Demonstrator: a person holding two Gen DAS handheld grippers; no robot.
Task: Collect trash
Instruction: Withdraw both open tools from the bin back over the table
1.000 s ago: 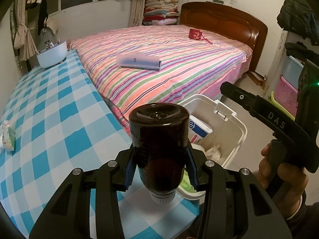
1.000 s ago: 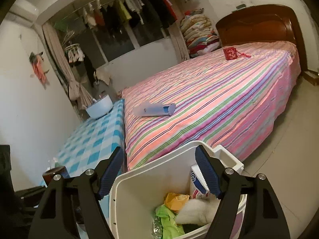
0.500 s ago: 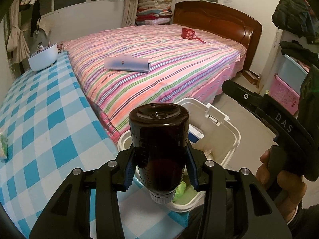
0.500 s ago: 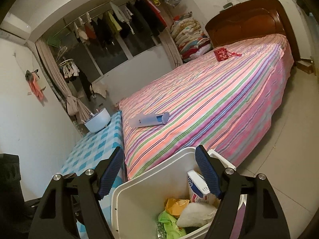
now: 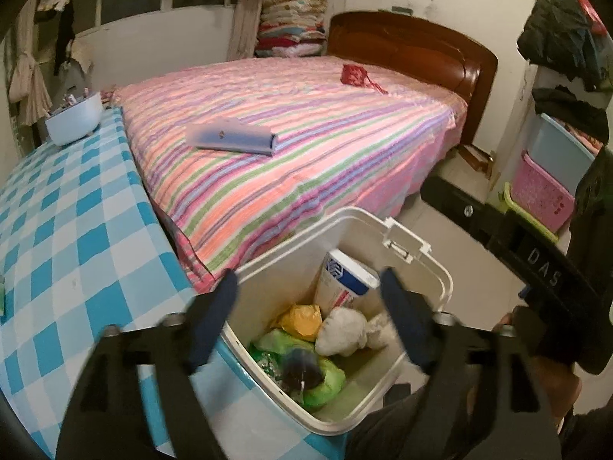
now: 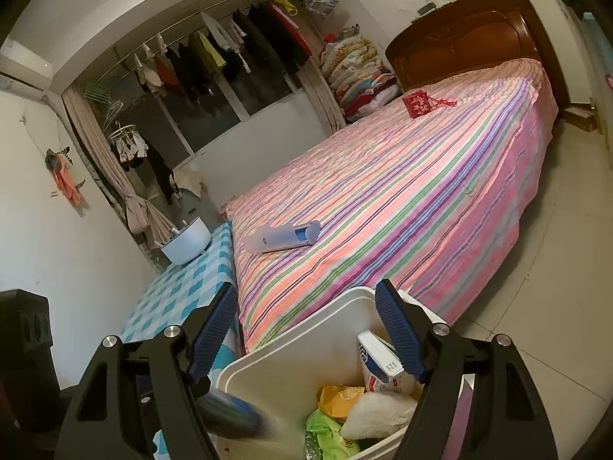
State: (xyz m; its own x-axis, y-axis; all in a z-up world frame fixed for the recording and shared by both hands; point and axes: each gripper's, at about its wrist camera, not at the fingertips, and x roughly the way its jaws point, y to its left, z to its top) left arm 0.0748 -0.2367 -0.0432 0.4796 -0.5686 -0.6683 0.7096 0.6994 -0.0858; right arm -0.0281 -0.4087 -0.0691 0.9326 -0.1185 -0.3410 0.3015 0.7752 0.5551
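My left gripper [image 5: 310, 318] hovers over the white trash bin [image 5: 417, 260], its jaws opening and nothing between them. The dark brown bottle [image 5: 300, 370] is blurred, down among the trash on a green bag [image 5: 329, 381]. The bin also holds a blue-and-white carton [image 5: 348, 280], a yellow wrapper [image 5: 302, 316] and a white wad [image 5: 345, 333]. My right gripper [image 6: 306, 331] is open above the bin's near rim [image 6: 291, 341], gripping nothing. In the left wrist view the right gripper [image 5: 544, 276] appears at the right, held by a hand.
The bin stands between the blue-checked table [image 5: 76, 230] and the striped bed [image 5: 306, 145]. A pale blue case [image 5: 233, 138] and a red pouch [image 5: 354, 74] lie on the bed. A white bowl [image 5: 72, 122] sits at the table's far end. Plastic baskets [image 5: 544, 195] stand at the right.
The left jaws have opened and let go of the brown bottle, which has dropped into the bin. The left gripper has shifted from the table's edge to over the bin.
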